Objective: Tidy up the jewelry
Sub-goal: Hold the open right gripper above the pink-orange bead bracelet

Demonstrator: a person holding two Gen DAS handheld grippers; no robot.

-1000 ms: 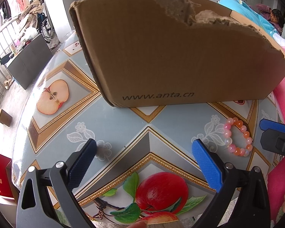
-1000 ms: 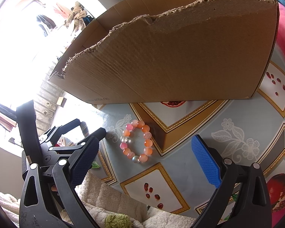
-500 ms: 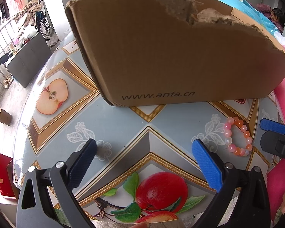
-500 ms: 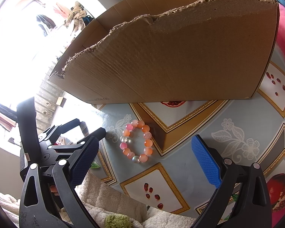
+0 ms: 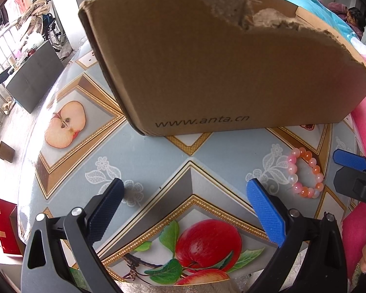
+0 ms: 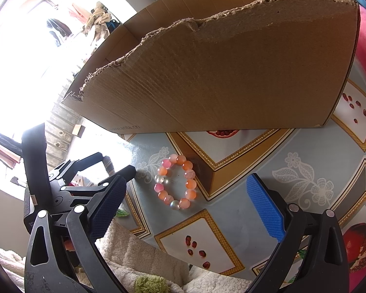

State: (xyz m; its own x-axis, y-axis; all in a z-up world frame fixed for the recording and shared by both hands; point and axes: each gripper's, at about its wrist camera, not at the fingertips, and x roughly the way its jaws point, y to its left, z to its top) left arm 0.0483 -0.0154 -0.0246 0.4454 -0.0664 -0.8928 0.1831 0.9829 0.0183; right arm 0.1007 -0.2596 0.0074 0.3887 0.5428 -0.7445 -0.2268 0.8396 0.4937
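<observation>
Both my claws, left and right, gape empty above the table; bead bracelet lies before the cardboard box.

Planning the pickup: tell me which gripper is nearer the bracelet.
The right gripper: the bracelet lies between its open fingers, just ahead. The left gripper points at bare tablecloth, with the bracelet off to its right.

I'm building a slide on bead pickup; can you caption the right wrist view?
Open right tongs hover over a pink-orange bead bracelet lying before a torn cardboard box.
</observation>
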